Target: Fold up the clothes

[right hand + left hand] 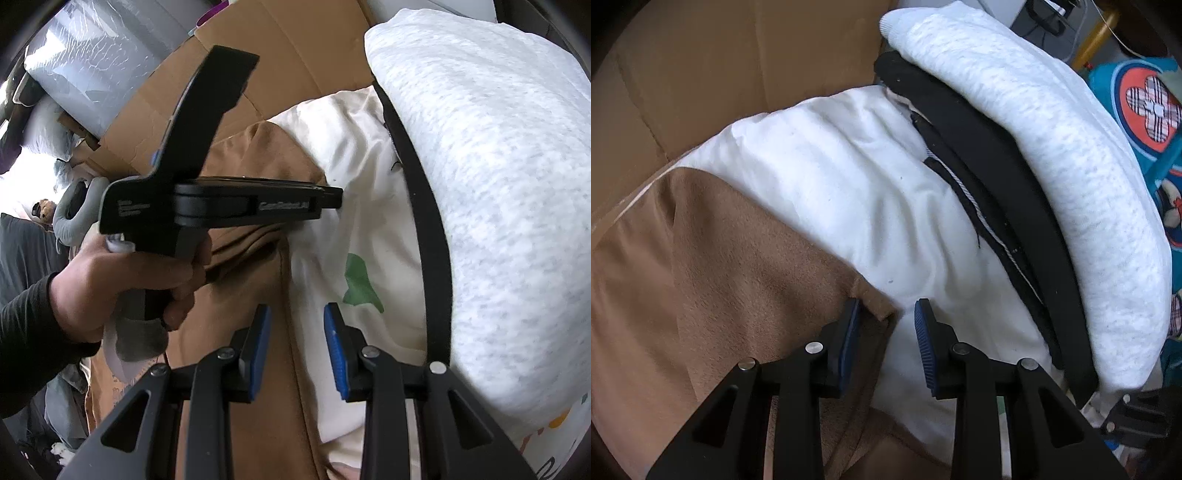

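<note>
**Both grippers over the stacked clothes**

My left gripper (886, 314) points down at the edge where the brown garment (713, 266) overlaps the white garment (842, 192). Its jaws stand apart with a clear gap, and the blue ribbed pads (923, 350) press on nothing; a small corner of the brown cloth sits just inside the left pad, while white cloth fills the rest of the gap below. The brown fabric looks soft and suede-like with a faint nap. The white fabric is smooth cotton, thrown into long shallow wrinkles.

Beyond the white garment lies a black garment (990, 155), folded flat, with a thin pale cord along its edge. On top of that rests a grey sweatshirt (1052, 147), thick, speckled and rounded like a bolster, with a ribbed cuff at its far end. A cardboard box (720, 66) rises on the far side of the brown garment.

My right gripper (297, 325) hovers over the same seam between brown and white, jaws parted and empty. A green print (360, 280) marks the white cloth just past its tips. My left hand (122, 280), in a dark sleeve, grasps the other gripper's handle over the brown garment.
</note>
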Tool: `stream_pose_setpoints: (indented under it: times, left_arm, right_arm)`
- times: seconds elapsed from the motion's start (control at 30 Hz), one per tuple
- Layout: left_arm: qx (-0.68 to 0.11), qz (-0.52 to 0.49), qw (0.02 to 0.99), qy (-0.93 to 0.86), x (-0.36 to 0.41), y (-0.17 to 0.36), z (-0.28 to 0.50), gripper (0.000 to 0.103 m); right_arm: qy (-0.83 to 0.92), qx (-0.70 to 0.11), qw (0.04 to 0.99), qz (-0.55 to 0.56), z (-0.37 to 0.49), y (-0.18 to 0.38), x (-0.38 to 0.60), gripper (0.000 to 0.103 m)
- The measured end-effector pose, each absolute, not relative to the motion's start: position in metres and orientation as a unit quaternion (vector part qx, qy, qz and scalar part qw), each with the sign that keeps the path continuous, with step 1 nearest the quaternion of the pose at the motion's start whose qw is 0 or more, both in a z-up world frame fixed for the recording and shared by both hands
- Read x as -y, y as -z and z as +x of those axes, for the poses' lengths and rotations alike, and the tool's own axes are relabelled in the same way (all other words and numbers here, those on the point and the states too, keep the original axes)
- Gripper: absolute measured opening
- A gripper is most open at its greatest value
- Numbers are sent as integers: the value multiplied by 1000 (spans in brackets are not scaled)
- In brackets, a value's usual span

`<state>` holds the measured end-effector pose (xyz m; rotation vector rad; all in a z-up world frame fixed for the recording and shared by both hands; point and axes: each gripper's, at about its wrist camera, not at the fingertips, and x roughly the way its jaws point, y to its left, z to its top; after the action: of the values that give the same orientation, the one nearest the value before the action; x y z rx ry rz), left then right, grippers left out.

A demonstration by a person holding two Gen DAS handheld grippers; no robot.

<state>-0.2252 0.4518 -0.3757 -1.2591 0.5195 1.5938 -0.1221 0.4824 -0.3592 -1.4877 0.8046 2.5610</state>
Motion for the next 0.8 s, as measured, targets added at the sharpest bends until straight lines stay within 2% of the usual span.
stream_pose_setpoints:
  times: [0.1, 0.27, 0.8]
  left_arm:
    - [-204, -527, 493, -662, -448, 376, -231, 13]
    - [-188, -546, 492, -651, -443, 371, -242, 7]
    - [-139, -523, 490, -683, -368, 284, -286, 6]
  right_arm:
    - [-836, -261, 36, -482, -123, 357, -483, 28]
    - [-837, -264, 38, -478, -124, 356, -484, 28]
    - [-851, -256, 37, -458, -161, 348, -475, 28]
